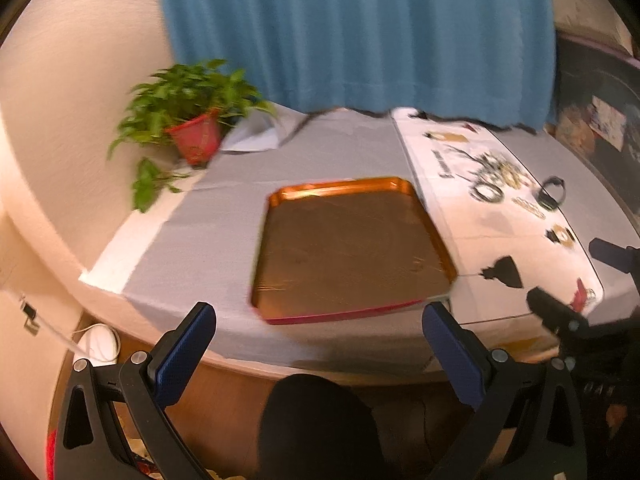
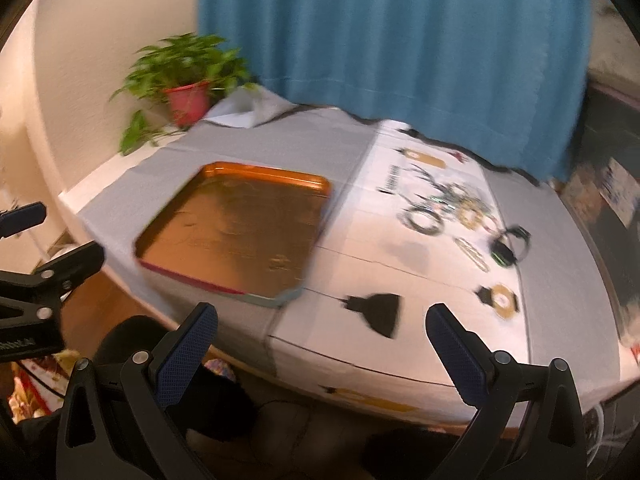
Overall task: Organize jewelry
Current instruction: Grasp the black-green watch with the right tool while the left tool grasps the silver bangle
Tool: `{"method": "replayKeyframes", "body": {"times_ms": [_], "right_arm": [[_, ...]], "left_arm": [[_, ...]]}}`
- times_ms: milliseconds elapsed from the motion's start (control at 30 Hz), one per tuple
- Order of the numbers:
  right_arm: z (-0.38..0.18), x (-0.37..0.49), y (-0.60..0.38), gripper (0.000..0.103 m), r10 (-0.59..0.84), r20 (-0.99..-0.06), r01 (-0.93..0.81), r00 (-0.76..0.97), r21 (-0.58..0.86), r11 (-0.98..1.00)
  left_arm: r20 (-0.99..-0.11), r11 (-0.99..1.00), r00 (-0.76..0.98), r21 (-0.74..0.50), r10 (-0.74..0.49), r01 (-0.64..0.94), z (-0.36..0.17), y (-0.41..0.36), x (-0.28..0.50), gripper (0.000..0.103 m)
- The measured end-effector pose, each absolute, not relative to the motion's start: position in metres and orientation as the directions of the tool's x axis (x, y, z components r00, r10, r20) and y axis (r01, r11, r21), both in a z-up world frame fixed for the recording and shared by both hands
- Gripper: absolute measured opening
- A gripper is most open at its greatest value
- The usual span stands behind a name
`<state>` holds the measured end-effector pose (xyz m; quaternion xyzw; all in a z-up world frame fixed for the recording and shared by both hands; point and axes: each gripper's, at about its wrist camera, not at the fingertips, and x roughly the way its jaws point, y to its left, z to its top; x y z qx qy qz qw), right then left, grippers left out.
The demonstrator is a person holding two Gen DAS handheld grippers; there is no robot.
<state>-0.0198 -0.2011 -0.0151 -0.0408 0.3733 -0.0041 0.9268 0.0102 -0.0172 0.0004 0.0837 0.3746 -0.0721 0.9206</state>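
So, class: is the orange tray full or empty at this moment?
Empty, as far as the blur lets one see. The tray's floor shows only bare orange, while the jewelry lies on the white cloth beside it.

Warm dim light, motion blur, fisheye-warped edges

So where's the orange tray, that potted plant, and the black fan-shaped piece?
orange tray (image 1: 340, 188): left wrist view, on its far rim.
potted plant (image 2: 188, 100): right wrist view, on the red pot.
black fan-shaped piece (image 2: 380, 312): right wrist view, on its wide flared part.
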Motion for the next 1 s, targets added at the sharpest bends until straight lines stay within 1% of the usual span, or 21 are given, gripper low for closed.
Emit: {"method": "replayKeyframes", "body": {"times_ms": [133, 300, 500, 633, 767, 867, 1000], "right_arm": [[-0.025, -0.021, -0.248, 0.103, -0.106, -0.696, 0.087, 0.710, -0.064, 0.994], [-0.040, -0.016, -0.321, 0.103, -0.195, -0.705, 0.232, 0.682, -0.045, 0.972], [-0.058, 0.014, -0.412, 0.103, -0.232, -0.714, 0.362, 0.660, 0.032, 0.932], [-0.072, 0.051, -0.462, 0.103, -0.211, -0.729, 0.391, 0.651, 0.084, 0.917], [-0.090, 0.099, -0.489, 0.103, -0.187, -0.758, 0.382, 0.624, 0.087, 0.920], [-0.101, 0.128, -0.495, 0.103, -0.179, -0.774, 0.355, 0.607, 0.062, 0.933], [-0.113, 0.153, -0.497, 0.103, -0.187, -0.794, 0.336, 0.578, 0.023, 0.942]], "left_arm": [[-0.746, 0.967, 0.655, 0.064, -0.118, 0.246, -0.005, -0.049, 0.030, 0.103], [-0.762, 0.941, 0.626, 0.066, -0.168, 0.333, -0.008, -0.111, 0.058, 0.103], [-0.798, 0.895, 0.549, 0.026, -0.250, 0.445, -0.019, -0.198, 0.119, 0.103], [-0.831, 0.858, 0.490, 0.030, -0.264, 0.513, -0.042, -0.258, 0.168, 0.103], [-0.875, 0.832, 0.420, 0.035, -0.243, 0.554, -0.069, -0.301, 0.215, 0.103], [-0.904, 0.833, 0.368, 0.023, -0.219, 0.553, -0.086, -0.314, 0.243, 0.102], [-0.925, 0.812, 0.291, -0.031, -0.245, 0.583, -0.102, -0.327, 0.263, 0.100]]}}
